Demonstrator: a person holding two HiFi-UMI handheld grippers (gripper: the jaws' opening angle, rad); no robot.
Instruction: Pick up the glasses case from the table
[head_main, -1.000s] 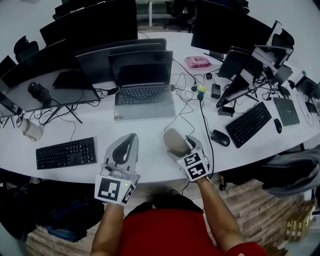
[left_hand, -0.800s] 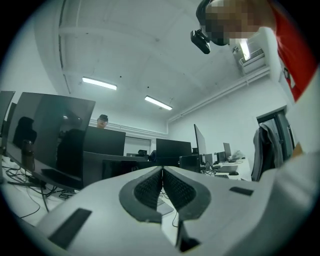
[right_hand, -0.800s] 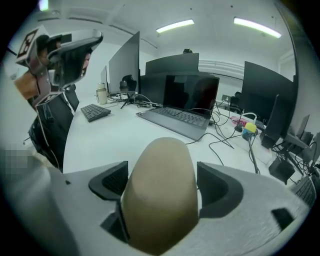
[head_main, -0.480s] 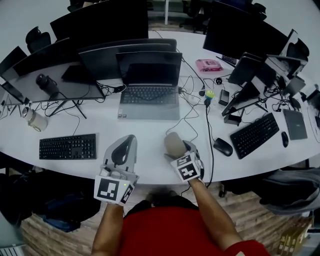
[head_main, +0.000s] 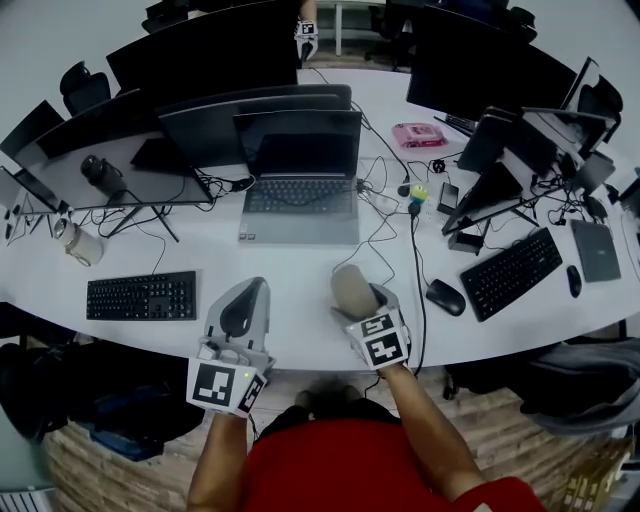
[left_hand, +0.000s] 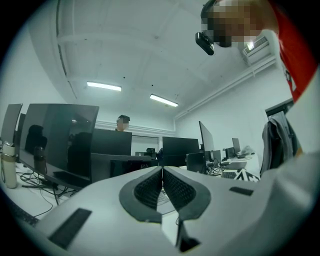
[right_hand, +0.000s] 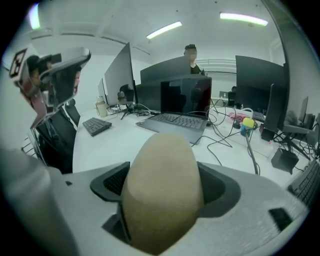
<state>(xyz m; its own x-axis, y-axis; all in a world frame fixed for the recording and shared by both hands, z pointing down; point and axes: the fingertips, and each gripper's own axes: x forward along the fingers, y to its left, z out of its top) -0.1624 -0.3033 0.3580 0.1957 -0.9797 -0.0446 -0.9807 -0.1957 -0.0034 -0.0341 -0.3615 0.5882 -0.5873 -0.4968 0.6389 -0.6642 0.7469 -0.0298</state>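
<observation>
1. The right claw (head_main: 362, 303) is clamped on the tan glasses case (right_hand: 161, 187), one pad pressed to each side, with the rounded end poking out towards the far side.
2. The case sits over the near edge of the white tabletop (head_main: 300, 265), right of centre. The laptop (head_main: 298, 190) is beyond it and a black mouse (head_main: 444, 297) is off to its right.
3. To me it looks raised off the tabletop rather than resting on it (the camera on the right claw shows the surface stretching away below), though I cannot see the gap itself.
4. The left claw (left_hand: 161, 186) is closed on nothing, held to the left of the case and apart from it.
5. So the grab is made and the lift seems done or nearly so. What is left is bringing the case well clear.
</observation>
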